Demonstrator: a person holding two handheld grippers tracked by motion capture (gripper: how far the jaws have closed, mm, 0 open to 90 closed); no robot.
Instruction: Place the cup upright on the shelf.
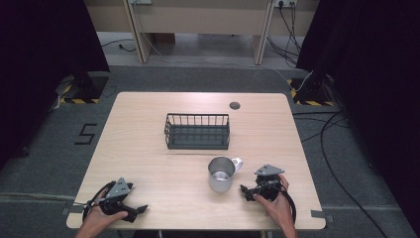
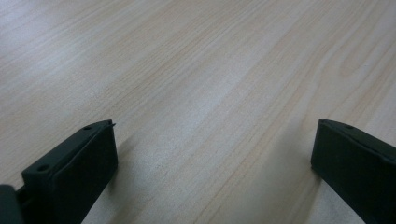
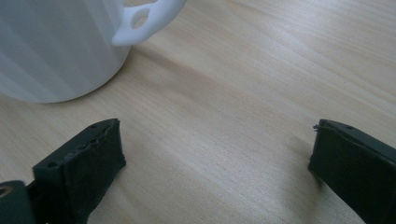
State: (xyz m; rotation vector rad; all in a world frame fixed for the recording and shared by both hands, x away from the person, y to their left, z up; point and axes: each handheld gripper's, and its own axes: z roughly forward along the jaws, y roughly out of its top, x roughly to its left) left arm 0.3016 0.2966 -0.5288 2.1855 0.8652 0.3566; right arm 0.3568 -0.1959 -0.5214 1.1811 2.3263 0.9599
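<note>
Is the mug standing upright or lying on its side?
Upright: the mug stands on the table, open mouth up, handle at the side.

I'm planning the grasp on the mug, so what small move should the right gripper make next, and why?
Probably ease the right gripper forward toward the mug. Its fingers stand wide open with bare table between them, and the mug sits just ahead and to one side, upright, handle on the gripper's side. The wire basket behind seems the likely destination.
</note>
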